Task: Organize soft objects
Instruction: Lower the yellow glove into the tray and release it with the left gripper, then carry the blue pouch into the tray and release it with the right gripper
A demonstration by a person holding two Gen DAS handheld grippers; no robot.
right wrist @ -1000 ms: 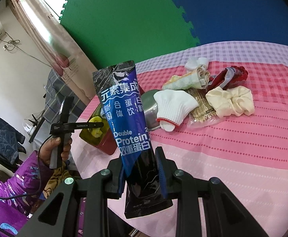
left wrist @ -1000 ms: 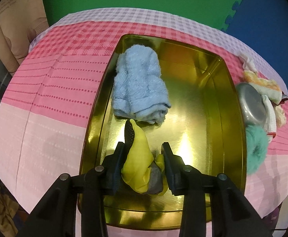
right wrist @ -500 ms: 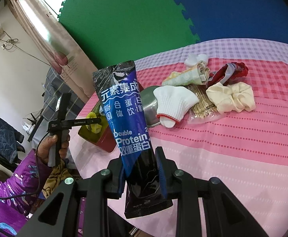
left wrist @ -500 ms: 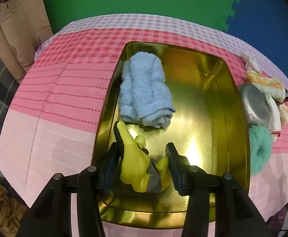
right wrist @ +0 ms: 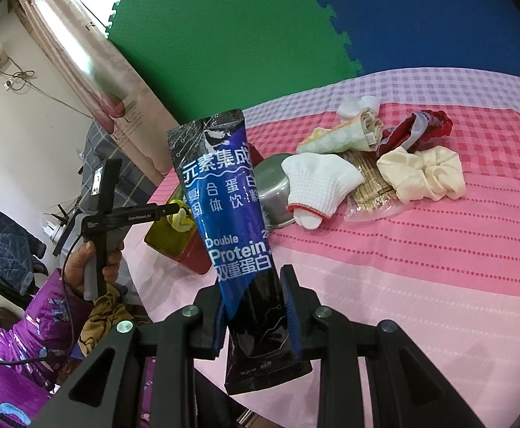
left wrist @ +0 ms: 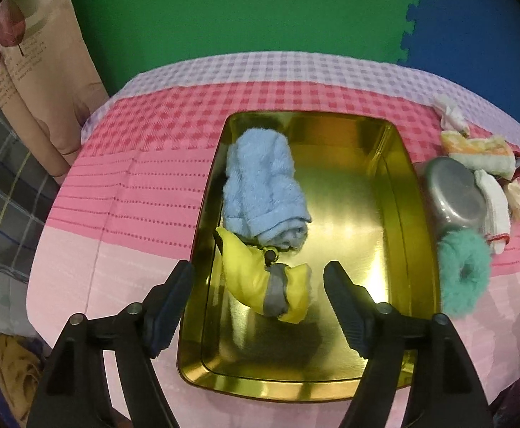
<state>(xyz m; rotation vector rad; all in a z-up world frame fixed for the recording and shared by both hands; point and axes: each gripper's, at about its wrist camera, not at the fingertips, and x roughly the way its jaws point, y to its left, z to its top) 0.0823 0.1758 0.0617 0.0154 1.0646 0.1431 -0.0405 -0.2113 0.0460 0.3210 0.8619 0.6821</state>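
A gold metal tray (left wrist: 416, 221) sits on the pink checked tablecloth. In it lie a rolled light blue towel (left wrist: 261, 182) and a yellow cloth item with a grey band (left wrist: 263, 283), touching the towel's near end. My left gripper (left wrist: 260, 285) is open, its fingers spread either side of the yellow item and above it. My right gripper (right wrist: 256, 306) is shut on a blue protein drink pouch (right wrist: 224, 207), held upright above the table's near edge. The tray (right wrist: 169, 240) and the left gripper (right wrist: 142, 214) also show in the right wrist view.
Right of the tray are a teal furry scrunchie (left wrist: 464, 273), a steel bowl (left wrist: 452, 192), a white glove (right wrist: 317, 182), a folded striped cloth (right wrist: 338, 135), a cream scrunchie (right wrist: 423, 173), a red scrunchie (right wrist: 420, 128) and a bagged bamboo mat (right wrist: 370, 192). A curtain (left wrist: 28, 71) hangs left.
My left gripper has opened and let go of the yellow item, which now lies in the tray; the gripper has drawn back and up. The right gripper still holds the pouch.
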